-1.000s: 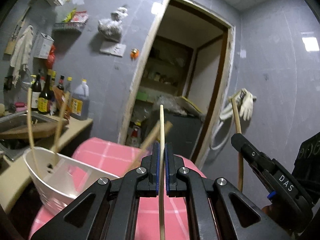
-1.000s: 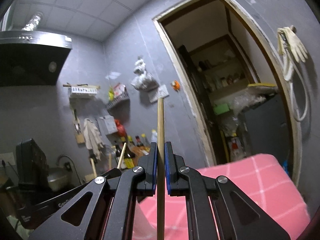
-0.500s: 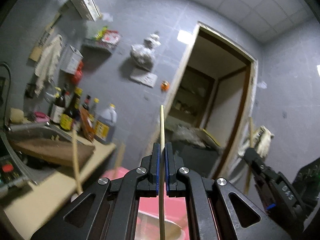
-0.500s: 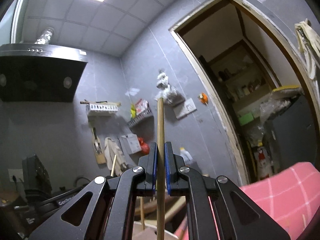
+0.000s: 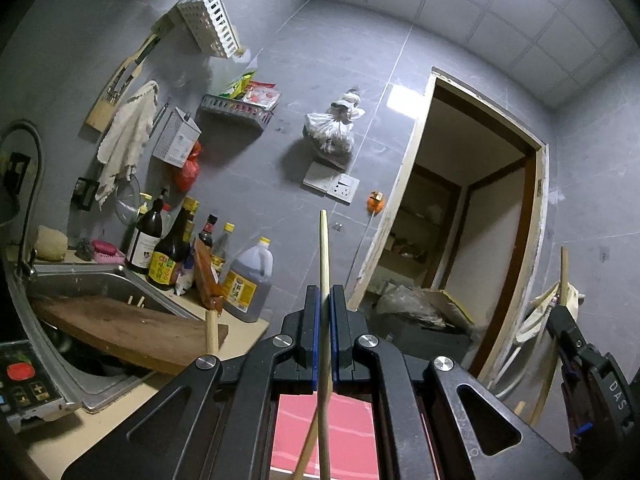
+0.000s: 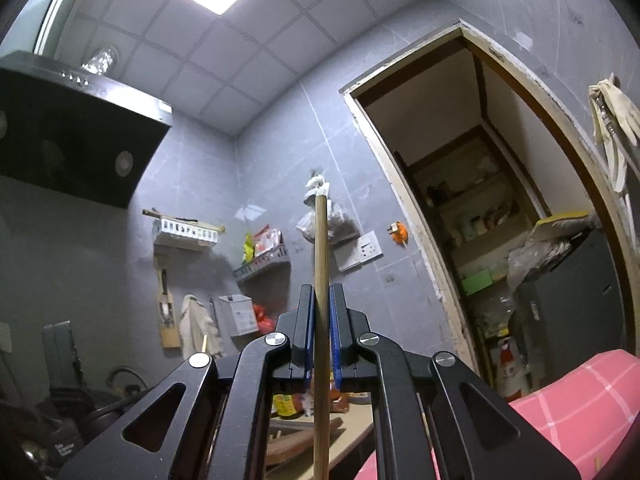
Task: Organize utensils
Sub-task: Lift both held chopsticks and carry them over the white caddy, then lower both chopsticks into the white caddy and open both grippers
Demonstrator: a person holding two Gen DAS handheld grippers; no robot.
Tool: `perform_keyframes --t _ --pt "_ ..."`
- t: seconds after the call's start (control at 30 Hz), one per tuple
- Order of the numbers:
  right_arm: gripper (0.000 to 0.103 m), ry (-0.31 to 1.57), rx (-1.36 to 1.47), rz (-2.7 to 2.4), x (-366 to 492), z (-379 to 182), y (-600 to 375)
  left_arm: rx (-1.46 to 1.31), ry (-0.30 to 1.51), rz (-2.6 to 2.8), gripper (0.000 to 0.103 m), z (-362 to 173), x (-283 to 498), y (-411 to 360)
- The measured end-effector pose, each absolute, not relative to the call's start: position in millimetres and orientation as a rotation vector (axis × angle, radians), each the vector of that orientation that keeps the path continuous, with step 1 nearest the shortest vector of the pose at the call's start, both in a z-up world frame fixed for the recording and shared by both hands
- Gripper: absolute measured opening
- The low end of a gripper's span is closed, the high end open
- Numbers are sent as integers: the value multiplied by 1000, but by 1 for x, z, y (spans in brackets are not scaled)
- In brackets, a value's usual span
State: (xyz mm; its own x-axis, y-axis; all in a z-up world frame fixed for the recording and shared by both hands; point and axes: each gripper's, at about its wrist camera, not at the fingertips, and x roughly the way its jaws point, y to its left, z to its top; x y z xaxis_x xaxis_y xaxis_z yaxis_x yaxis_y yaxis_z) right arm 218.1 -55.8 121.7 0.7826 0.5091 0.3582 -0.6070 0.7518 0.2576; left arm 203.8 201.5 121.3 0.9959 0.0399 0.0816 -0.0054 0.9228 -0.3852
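Observation:
My left gripper (image 5: 324, 292) is shut on a pale wooden chopstick (image 5: 324, 256) that stands upright between its blue pads. My right gripper (image 6: 321, 292) is shut on a darker wooden chopstick (image 6: 321, 240), also upright. The right gripper (image 5: 560, 314) shows at the far right of the left wrist view, its chopstick (image 5: 564, 268) sticking up. Another chopstick tip (image 5: 211, 330) pokes up at lower left of the left gripper. The white utensil holder is out of view.
A pink checked cloth (image 5: 344, 436) lies below the left gripper and shows in the right wrist view (image 6: 580, 400). A steel sink (image 5: 88, 284) with a wooden board (image 5: 120, 332), sauce bottles (image 5: 164, 256), a white wall caddy (image 5: 212, 26) and an open doorway (image 5: 460, 232) surround them.
Both grippers have tilted and risen upward with their chopsticks. The white holder and most of the pink cloth have dropped out of view; more wall and ceiling show.

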Motion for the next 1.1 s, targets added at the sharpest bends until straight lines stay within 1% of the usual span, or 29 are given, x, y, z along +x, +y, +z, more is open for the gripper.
perform_keyframes --t 0.57,0.9,1.1 --pt "5 -249 297 569 225 96 -39 -388 -24 47 3 76 217 190" --pt "5 -161 220 594 216 88 -32 -341 22 44 3 60 208 176" --pt "5 -77 197 611 213 81 -33 -314 67 50 3 54 205 168"
